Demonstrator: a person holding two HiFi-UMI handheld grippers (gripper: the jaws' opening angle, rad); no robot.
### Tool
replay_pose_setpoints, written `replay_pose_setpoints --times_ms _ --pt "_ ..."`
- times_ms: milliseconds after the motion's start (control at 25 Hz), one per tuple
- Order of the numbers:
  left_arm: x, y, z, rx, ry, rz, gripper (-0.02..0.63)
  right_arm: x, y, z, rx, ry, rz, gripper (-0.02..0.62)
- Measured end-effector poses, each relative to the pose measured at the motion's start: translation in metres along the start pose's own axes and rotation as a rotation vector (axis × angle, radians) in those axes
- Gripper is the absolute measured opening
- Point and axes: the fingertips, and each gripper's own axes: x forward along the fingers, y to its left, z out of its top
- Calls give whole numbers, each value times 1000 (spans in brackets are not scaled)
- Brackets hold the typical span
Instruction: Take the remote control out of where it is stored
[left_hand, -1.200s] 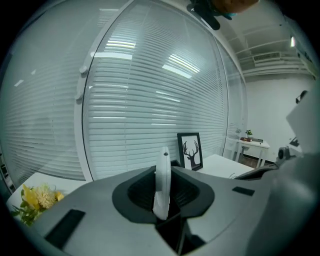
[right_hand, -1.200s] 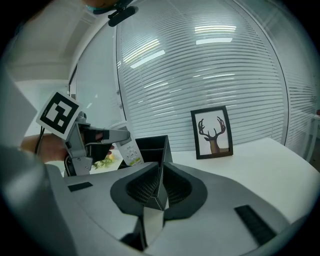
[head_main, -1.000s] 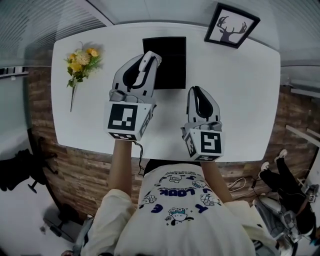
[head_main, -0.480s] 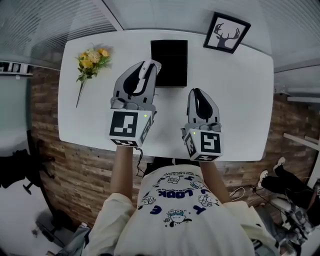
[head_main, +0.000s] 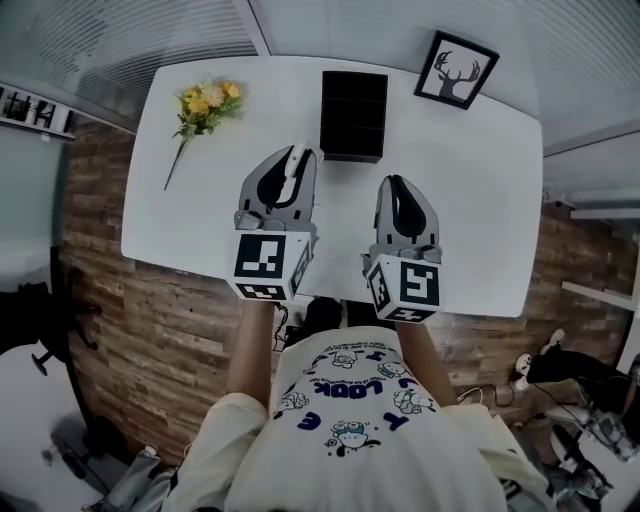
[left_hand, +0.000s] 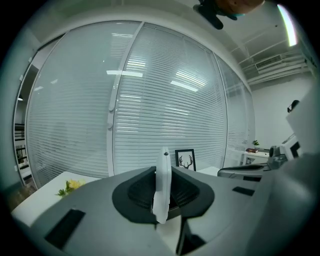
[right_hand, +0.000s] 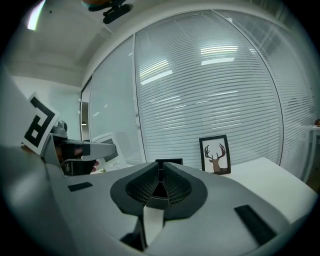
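Note:
A slim white remote control (head_main: 294, 168) stands on edge between the jaws of my left gripper (head_main: 298, 156), which is shut on it and held over the white table (head_main: 480, 200). In the left gripper view the remote (left_hand: 162, 192) rises upright from the left gripper (left_hand: 164, 175). The black storage box (head_main: 353, 115) stands at the table's far edge, ahead of both grippers and apart from them. My right gripper (head_main: 392, 184) hovers beside the left one, jaws together with nothing between them; the right gripper (right_hand: 160, 176) points at the box (right_hand: 169, 161).
A framed deer picture (head_main: 457, 69) leans at the back right corner. A bunch of yellow flowers (head_main: 205, 108) lies at the back left. A glass wall with blinds runs behind the table. The table's near edge is just below the grippers.
The left gripper has drawn back from the black box toward the person, carrying the white remote. The right gripper has stayed in place. The head camera's view has shifted.

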Motion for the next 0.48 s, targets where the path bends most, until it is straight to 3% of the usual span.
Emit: replay_pose_setpoints --times_ms 480 --pt "-56 -21 -21 -35 3 9 77 -41 30 5 -35 -36 -6 46"
